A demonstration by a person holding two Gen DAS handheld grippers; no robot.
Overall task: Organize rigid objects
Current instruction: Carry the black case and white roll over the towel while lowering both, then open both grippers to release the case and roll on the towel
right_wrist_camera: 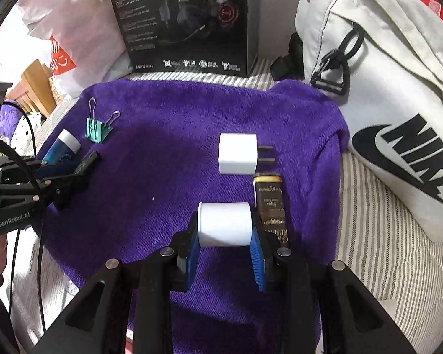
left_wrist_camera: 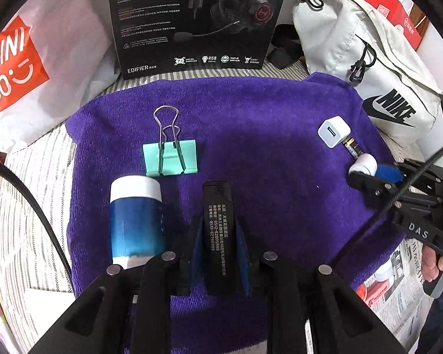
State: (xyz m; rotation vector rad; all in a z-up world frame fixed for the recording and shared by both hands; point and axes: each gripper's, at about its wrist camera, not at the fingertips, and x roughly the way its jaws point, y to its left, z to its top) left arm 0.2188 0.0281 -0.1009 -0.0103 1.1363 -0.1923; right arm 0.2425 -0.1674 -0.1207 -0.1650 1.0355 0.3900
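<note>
On a purple towel [left_wrist_camera: 251, 124] my left gripper [left_wrist_camera: 218, 253] is shut on a black lighter [left_wrist_camera: 218, 224] with white print, low over the cloth. A blue bottle with a white cap [left_wrist_camera: 136, 221] lies just left of it, and a mint binder clip [left_wrist_camera: 169, 156] lies beyond. My right gripper [right_wrist_camera: 226, 236] is shut on a white cylinder [right_wrist_camera: 224, 224]. A dark gold-printed bar [right_wrist_camera: 270, 203] lies just right of it, and a white plug charger [right_wrist_camera: 237, 157] lies ahead. The right gripper also shows in the left wrist view [left_wrist_camera: 366, 174].
A black headset box [left_wrist_camera: 198, 20] stands at the back. A white Nike bag [left_wrist_camera: 378, 67] borders the towel on the right, and a white Miniso bag [left_wrist_camera: 29, 67] sits at the left. Striped cloth [right_wrist_camera: 378, 236] and newspaper [left_wrist_camera: 398, 283] surround the towel.
</note>
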